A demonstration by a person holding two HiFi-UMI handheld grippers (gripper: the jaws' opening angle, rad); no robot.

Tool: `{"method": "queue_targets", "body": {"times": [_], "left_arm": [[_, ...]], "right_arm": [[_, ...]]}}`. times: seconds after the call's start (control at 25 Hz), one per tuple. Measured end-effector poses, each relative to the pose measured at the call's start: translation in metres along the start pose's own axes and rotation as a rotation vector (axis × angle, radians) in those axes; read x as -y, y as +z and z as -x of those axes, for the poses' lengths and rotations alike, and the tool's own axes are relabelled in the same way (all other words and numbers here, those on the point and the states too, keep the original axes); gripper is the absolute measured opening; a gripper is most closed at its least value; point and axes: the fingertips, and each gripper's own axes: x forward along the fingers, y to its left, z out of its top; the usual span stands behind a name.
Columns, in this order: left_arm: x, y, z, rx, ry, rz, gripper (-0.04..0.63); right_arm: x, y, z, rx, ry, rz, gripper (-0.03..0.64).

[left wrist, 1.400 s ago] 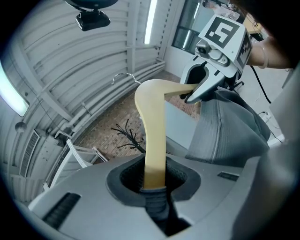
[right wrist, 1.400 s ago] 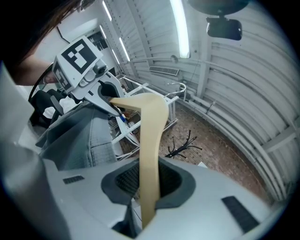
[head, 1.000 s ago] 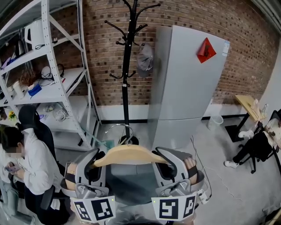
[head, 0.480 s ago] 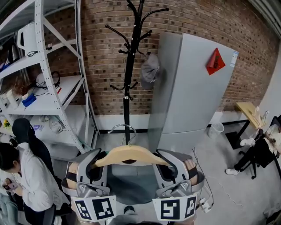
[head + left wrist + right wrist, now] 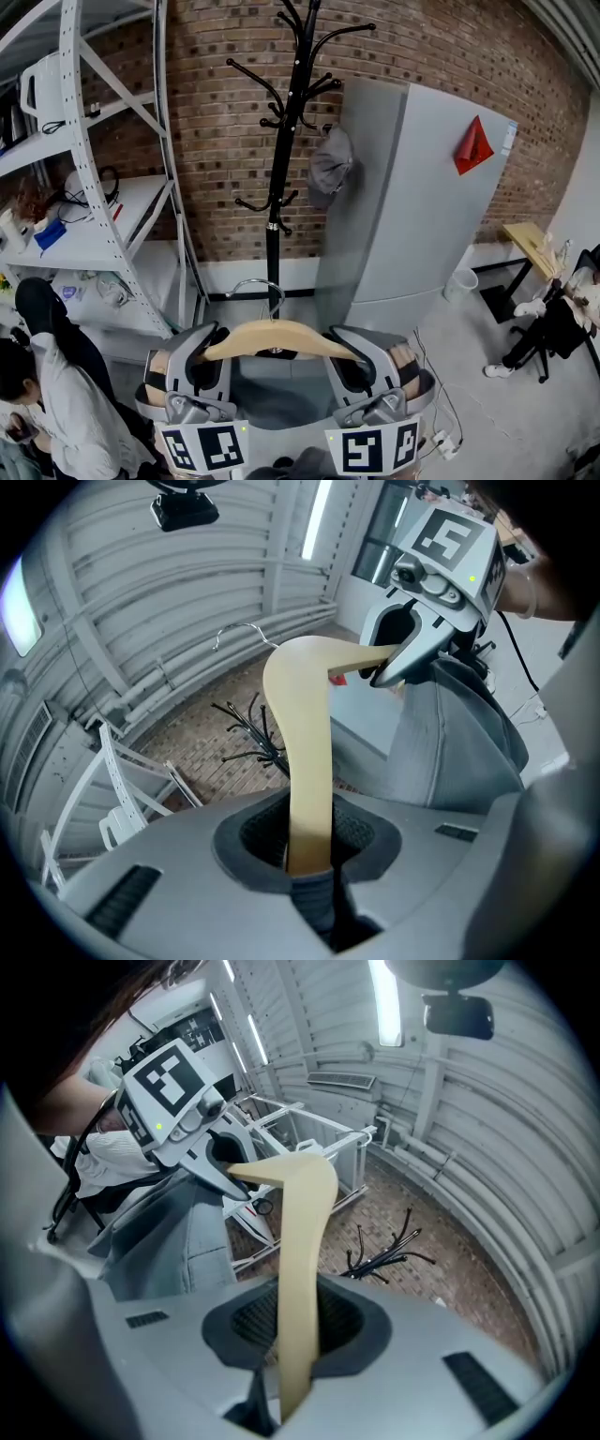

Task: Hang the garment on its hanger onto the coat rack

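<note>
Your left gripper (image 5: 210,345) and right gripper (image 5: 343,351) hold the wooden hanger (image 5: 279,337) by its ends, below the black coat rack (image 5: 279,169).

No legible txt; red diamond sign (image 5: 473,147) on fridge (image 5: 403,225) too small to read.

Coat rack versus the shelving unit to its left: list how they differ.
The coat rack is black; the shelving unit is white. The coat rack is one slim pole with curved hooks branching off, while the shelving unit is a frame of perforated uprights, diagonal braces and flat shelves. A grey cap hangs on the coat rack; the shelving unit holds assorted small items. Both stand upright against the brick wall.
</note>
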Motion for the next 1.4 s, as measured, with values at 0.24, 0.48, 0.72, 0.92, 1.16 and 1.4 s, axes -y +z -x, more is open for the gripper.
{"method": "queue_targets", "body": {"times": [0.24,0.48,0.72,0.92,1.16,1.4], "left_arm": [[0.001,-0.015,-0.029,0.012,-0.025,0.001,0.069],[-0.003,-0.026,-0.062,0.006,-0.035,-0.011,0.069],[-0.014,-0.028,-0.101,0.000,-0.037,-0.010,0.069],[-0.016,-0.031,-0.142,0.010,-0.015,-0.021,0.069],[-0.027,-0.026,-0.191,-0.008,0.008,-0.041,0.069],[-0.033,-0.021,-0.236,-0.028,0.038,-0.070,0.069]], "right_arm": [[-0.003,-0.011,-0.029,-0.025,0.004,-0.011,0.072],[0.004,-0.024,-0.063,-0.026,0.008,-0.011,0.072],[0.021,-0.037,-0.098,-0.017,0.029,-0.026,0.072],[0.033,-0.060,-0.132,0.000,0.029,-0.025,0.072],[0.059,-0.080,-0.171,0.034,0.040,-0.031,0.072],[0.081,-0.102,-0.207,0.070,0.043,-0.030,0.072]]}}
